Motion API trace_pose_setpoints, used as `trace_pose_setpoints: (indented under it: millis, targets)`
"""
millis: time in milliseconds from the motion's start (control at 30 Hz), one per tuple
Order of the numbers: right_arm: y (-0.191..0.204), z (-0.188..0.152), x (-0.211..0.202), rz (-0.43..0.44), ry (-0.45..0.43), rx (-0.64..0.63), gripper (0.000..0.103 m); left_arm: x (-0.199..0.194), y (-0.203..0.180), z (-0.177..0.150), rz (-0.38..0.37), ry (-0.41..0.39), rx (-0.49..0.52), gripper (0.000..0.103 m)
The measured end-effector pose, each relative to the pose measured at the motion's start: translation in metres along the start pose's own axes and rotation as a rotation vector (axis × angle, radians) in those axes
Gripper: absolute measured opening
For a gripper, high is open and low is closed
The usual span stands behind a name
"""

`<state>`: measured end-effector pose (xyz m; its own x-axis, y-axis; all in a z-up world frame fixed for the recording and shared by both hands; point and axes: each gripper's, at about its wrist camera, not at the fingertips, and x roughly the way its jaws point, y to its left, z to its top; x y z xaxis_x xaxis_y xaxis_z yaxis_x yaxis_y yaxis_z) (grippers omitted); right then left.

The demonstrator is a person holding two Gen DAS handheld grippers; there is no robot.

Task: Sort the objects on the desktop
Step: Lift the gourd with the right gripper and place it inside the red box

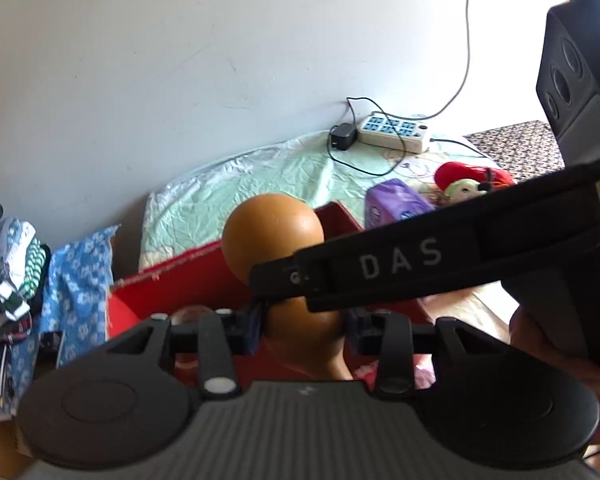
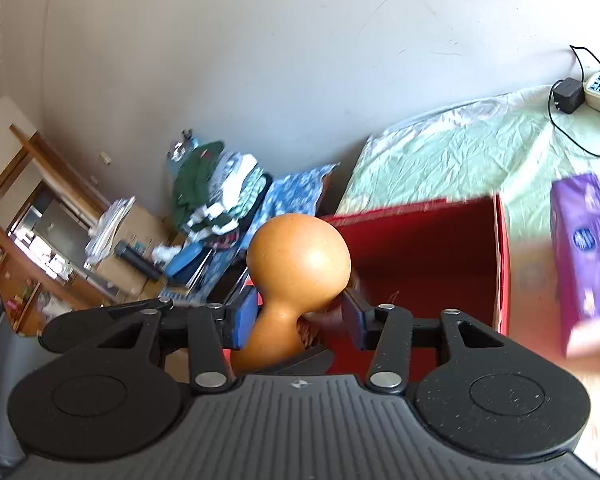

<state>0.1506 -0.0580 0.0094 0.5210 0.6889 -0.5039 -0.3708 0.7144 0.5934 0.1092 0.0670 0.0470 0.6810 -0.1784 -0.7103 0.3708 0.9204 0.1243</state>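
An orange-brown gourd [image 1: 274,232] is held at its narrow waist above an open red box [image 1: 180,288]. In the left wrist view my left gripper [image 1: 304,330] has its blue pads on either side of the gourd's waist. The other gripper's black body crosses that view from the right, over the gourd. In the right wrist view the gourd [image 2: 298,264] sits between my right gripper's [image 2: 300,318] blue pads; the left pad touches it, the right pad stands a little off. The red box [image 2: 420,264] lies just beyond.
A purple tissue pack [image 1: 392,202] and a red plush toy [image 1: 468,180] lie on the green sheet [image 1: 240,188] right of the box. A power strip [image 1: 396,132] and adapter sit by the wall. Folded clothes [image 2: 216,196] are piled at the left.
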Motion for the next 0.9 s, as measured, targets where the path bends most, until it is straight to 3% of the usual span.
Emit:
trace_pose_setpoints:
  millis: [100, 367, 500, 533, 567, 600, 733, 900]
  targets:
    - [-0.016, 0.012, 0.027, -0.032, 0.041, 0.045, 0.046, 0.038, 0.019, 0.008, -0.011, 0.050, -0.020, 0.040]
    - [-0.035, 0.010, 0.094, -0.203, 0.277, 0.013, 0.042, 0.110, 0.049, -0.013, -0.061, 0.246, -0.065, 0.040]
    - [-0.046, 0.008, 0.124, -0.235, 0.377, 0.033, 0.042, 0.142, 0.064, -0.023, -0.082, 0.339, -0.085, 0.046]
    - [-0.048, 0.006, 0.131, -0.242, 0.400, 0.039, 0.040, 0.150, 0.068, -0.026, -0.087, 0.362, -0.090, 0.045]
    - [-0.051, 0.005, 0.136, -0.244, 0.424, 0.047, 0.029, 0.158, 0.072, -0.029, -0.093, 0.385, -0.095, 0.041]
    - [-0.053, 0.003, 0.141, -0.248, 0.448, 0.057, 0.024, 0.166, 0.075, -0.032, -0.098, 0.409, -0.100, 0.043]
    - [-0.068, -0.003, 0.157, -0.250, 0.523, 0.111, 0.027, 0.183, 0.085, -0.038, -0.133, 0.479, -0.123, 0.043]
    - [-0.071, -0.008, 0.165, -0.207, 0.574, 0.142, 0.035, 0.183, 0.084, -0.040, -0.125, 0.477, -0.107, 0.045]
